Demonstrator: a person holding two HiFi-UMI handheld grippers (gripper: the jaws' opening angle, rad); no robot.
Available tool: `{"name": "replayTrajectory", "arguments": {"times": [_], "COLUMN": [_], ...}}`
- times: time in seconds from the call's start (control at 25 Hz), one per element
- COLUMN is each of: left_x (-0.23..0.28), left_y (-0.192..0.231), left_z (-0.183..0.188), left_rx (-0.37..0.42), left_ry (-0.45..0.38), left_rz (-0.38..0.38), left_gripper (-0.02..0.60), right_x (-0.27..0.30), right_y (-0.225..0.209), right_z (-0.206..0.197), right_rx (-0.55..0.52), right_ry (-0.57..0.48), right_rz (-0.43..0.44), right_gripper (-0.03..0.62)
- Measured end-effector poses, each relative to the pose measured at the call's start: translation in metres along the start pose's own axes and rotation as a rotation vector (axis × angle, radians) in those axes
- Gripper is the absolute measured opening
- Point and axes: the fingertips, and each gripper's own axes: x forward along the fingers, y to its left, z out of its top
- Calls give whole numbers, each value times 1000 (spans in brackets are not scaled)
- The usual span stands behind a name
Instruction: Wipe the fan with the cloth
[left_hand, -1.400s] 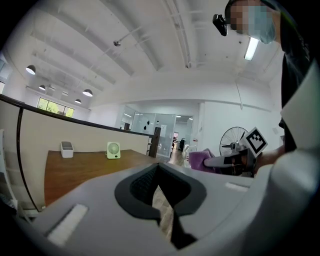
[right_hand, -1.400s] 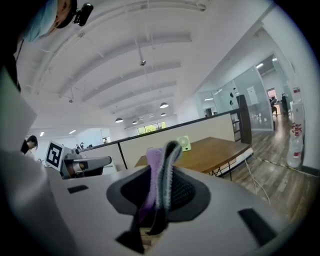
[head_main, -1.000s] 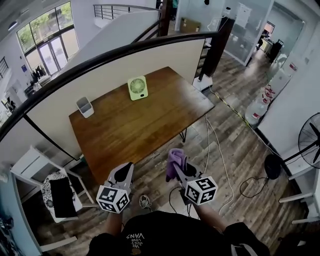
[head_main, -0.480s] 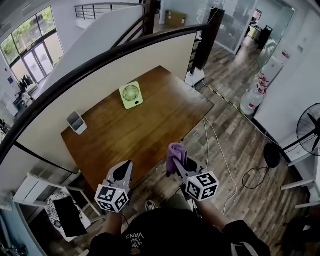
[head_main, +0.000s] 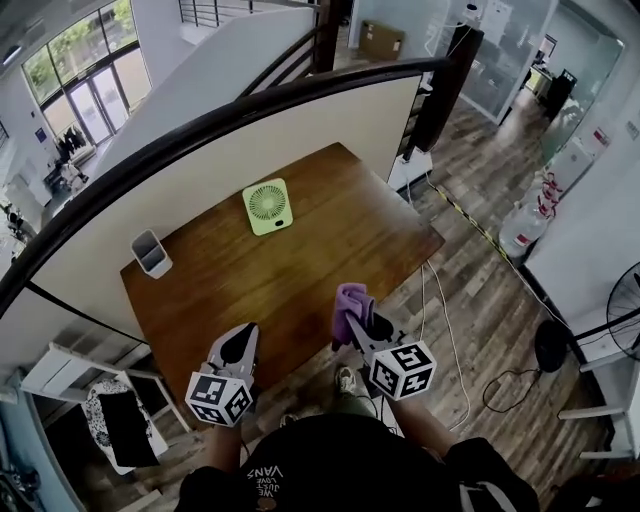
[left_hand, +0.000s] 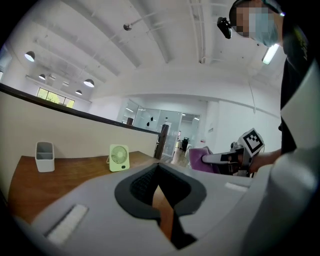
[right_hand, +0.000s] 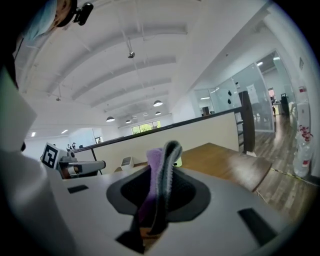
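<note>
We hold the left gripper (head_main: 242, 340) with its jaws pressed together and empty, since it has no part in carrying. The right gripper (head_main: 358, 323) is clamped on the purple cloth (head_main: 350, 303). The cloth stands folded upward between the jaws, which leaves a free edge for wiping. The green fan (head_main: 268, 207) stands upright toward the far side of the table (head_main: 320, 270), well apart from both grippers at the near edge. We judge the wiping not yet begun: the cloth must first be brought across the table to the fan.
</note>
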Motion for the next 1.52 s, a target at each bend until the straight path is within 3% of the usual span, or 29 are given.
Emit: {"name": "replayTrajectory", "arguments": {"times": [0.44,0.8,1.28,1.52], "left_x": [84,103,143,160], "left_y": [0,6,89,145], "left_z": [25,31,69,68], "left_rx": [-2,-3,24,30], "left_ry": [-70,-61,-53,-20], "left_rz": [203,318,318,317], "left_gripper": [11,11,11,11], "right_x": [58,98,172,218], "right_y": [-77,-90,-89,-80], "right_z": [27,44,74,76], "right_rx": [-74,-93,-90,-101], "right_ry": [69,79,35,34], "right_rz": [220,351,315,283], "right_gripper": [94,95,94,94]}}
